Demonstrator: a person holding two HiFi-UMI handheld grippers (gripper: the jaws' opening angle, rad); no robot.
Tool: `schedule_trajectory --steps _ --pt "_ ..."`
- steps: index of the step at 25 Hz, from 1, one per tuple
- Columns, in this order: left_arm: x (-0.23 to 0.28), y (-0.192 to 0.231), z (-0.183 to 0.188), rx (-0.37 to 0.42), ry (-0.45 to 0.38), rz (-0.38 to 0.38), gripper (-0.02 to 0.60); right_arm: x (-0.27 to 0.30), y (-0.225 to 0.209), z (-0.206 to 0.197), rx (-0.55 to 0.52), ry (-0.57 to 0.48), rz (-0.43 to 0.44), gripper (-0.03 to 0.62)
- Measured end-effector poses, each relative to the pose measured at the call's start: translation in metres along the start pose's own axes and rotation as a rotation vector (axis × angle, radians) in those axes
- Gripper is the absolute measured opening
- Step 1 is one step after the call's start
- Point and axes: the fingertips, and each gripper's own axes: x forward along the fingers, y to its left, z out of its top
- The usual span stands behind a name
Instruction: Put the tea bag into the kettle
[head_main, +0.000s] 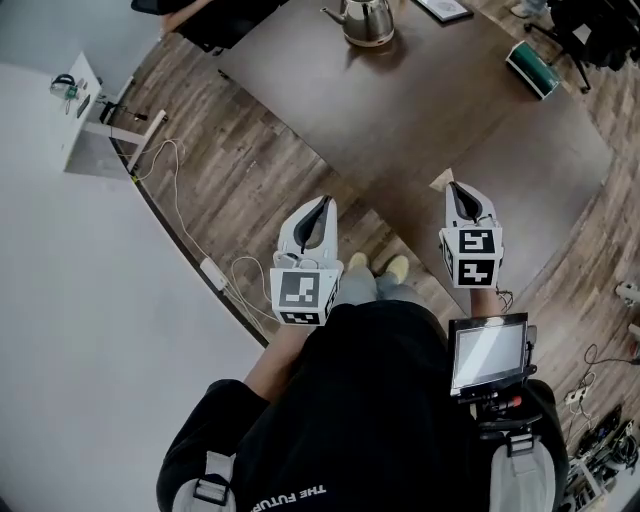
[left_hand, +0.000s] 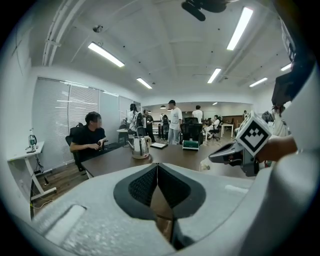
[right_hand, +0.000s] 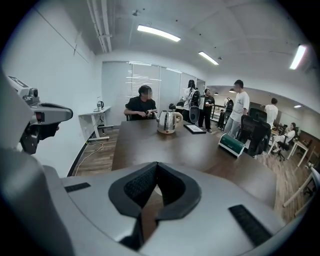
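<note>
A steel kettle (head_main: 365, 22) stands at the far end of the long dark table (head_main: 420, 120); it also shows in the left gripper view (left_hand: 141, 147) and the right gripper view (right_hand: 167, 121). A small pale tea bag (head_main: 441, 180) lies at the table's near corner, just ahead of my right gripper (head_main: 457, 190). In the left gripper view the tea bag (left_hand: 204, 165) sits under that gripper's tip. My left gripper (head_main: 322, 205) hangs over the wooden floor, left of the table. Both grippers, left (left_hand: 157, 165) and right (right_hand: 156, 164), are shut with nothing held.
A green box (head_main: 532, 68) and a flat tablet (head_main: 443, 9) lie on the table's far side. A person (right_hand: 142, 107) sits at the far end, and several people stand behind. A white side desk (head_main: 85, 110) and a floor cable (head_main: 190, 240) are at the left.
</note>
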Motion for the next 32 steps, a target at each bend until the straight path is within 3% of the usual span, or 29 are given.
schedule_trajectory --steps 14,32 --pt "0.012 0.003 0.011 0.066 0.000 -0.137 0.005 -0.017 0.002 -0.002 0.076 0.010 -0.110 0.008" --pt "0.032 0.110 0.021 0.079 -0.058 -0.217 0.005 0.030 0.069 0.072 0.078 -0.018 -0.183 0.008"
